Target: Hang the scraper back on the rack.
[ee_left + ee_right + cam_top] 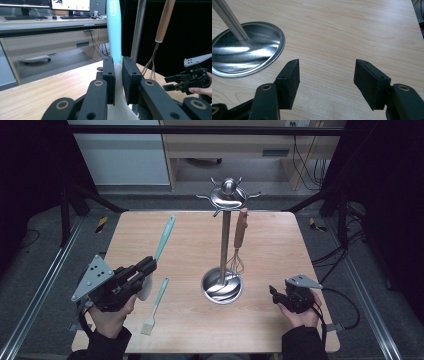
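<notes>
- Room beyond the surface is dim: a pale cabinet (127,152) and a wooden desk (235,142) stand at the far wall, cables hang to the right, and the left gripper view shows monitors (70,4) and keyboards on a long desk.
- Floor (40,250) around is grey, crossed by metal rails on both sides and marked with yellow-black tape near the far corners.
- Surface (280,245) is a light wood-grain square with rounded corners, bare over most of its far and right parts.
- Steel rack (225,245) stands near the middle, its round dished base on the wood, an upright pole and hooked top above.
- Whisk (239,242) with a wooden handle hangs from a hook beside the pole.
- Teal spatula (162,242) is lifted at the left, handle pointing away, pale blade near the person.
- Left gripper (145,267) is pinching the spatula at its neck, pads pressed on both sides.
- Teal brush (156,305) lies flat just right of that gripper.
- Right gripper (327,82) hovers low, right of the rack base, spread with nothing between.
</notes>
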The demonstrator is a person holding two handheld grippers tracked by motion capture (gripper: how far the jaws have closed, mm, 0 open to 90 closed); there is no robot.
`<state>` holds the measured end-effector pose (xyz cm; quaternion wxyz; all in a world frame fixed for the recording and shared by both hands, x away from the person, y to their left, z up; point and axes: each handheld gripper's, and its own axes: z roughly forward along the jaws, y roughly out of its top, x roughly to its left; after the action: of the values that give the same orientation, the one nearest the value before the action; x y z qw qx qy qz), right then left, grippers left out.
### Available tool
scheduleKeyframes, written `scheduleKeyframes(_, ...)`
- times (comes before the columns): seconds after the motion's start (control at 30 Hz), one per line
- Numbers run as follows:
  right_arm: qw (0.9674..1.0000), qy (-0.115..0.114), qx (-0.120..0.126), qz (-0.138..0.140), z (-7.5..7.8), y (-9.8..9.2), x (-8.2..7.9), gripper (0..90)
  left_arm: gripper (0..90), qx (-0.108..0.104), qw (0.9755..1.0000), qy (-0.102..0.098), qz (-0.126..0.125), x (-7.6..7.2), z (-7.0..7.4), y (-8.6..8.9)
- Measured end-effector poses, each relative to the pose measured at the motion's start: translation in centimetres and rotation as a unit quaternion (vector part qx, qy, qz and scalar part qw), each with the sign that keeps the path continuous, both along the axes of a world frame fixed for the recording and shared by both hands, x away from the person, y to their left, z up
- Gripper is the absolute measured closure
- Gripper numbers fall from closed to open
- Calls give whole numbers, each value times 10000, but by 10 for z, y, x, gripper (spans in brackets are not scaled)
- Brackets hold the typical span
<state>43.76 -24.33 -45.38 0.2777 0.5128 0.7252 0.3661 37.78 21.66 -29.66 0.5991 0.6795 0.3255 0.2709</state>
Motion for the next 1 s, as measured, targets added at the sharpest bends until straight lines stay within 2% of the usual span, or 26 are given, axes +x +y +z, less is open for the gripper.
scheduleKeyframes(0.33, 10000, 2, -4, -2, 0, 0, 0, 380, 813, -53, 9998, -100, -184, -4, 6, -14)
scheduleKeyframes(1.0, 10000, 6, 1, 8, 1, 0, 0, 381, 813, 10, 9980, -401, -486, -12, 27, -46)
